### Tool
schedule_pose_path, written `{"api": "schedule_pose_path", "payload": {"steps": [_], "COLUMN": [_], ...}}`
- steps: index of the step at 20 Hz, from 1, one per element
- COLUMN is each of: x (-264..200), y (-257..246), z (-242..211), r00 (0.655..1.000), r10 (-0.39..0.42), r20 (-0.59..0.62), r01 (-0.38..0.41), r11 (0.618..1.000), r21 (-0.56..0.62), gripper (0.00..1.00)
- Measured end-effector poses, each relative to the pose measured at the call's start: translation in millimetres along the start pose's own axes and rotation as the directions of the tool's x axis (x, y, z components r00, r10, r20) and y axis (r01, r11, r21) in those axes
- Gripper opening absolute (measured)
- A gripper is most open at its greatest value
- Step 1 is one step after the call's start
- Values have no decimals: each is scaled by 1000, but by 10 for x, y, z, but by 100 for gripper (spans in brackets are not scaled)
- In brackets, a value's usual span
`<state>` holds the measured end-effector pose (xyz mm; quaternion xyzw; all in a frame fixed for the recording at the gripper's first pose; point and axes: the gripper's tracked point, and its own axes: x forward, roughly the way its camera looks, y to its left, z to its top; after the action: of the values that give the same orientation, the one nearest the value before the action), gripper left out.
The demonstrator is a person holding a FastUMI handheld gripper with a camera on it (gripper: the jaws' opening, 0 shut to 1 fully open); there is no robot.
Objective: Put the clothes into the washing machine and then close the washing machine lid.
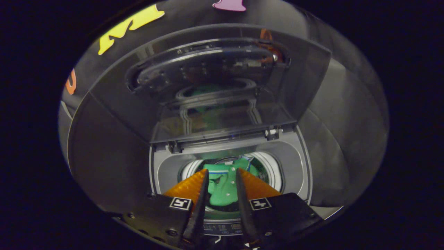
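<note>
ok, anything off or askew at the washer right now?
Nothing stands out. The lid stands open, hinged at the back. The green garment lies crumpled inside the drum, nothing draped over the rim. The gripper hangs above it, jaws apart, holding nothing.

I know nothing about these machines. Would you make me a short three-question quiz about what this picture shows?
1. True or false: the washing machine lid is shut.
2. Where does the green garment lie?
A. on the floor
B. in the drum, seen between the fingers
C. draped over the lid
3. Fill in: the gripper hangs above the drum opening with its fingers ____, a gap showing between them.

Key
1. False: the lid stands raised behind the opening.
2. B
3. open; whether they touch the garment cannot be told.
</note>
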<state>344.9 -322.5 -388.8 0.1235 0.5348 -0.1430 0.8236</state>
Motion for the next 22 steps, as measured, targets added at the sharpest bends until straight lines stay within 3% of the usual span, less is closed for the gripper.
{"api": "schedule_pose_path", "payload": {"steps": [1,6,12,17,22], "x": [-89,-691,-1368,-1430,-1015], "y": [32,177,449,588,861], "z": [56,659,1638,2099,2323], "r00": [1000,976,879,816,805], "r10": [11,54,139,175,214], "r20": [17,211,457,551,554], "r01": [-11,-34,-63,-24,-30], "r11": [1000,995,982,963,946], "r21": [-5,-96,-177,-270,-322], "gripper": [48,48,48,54,54]}}
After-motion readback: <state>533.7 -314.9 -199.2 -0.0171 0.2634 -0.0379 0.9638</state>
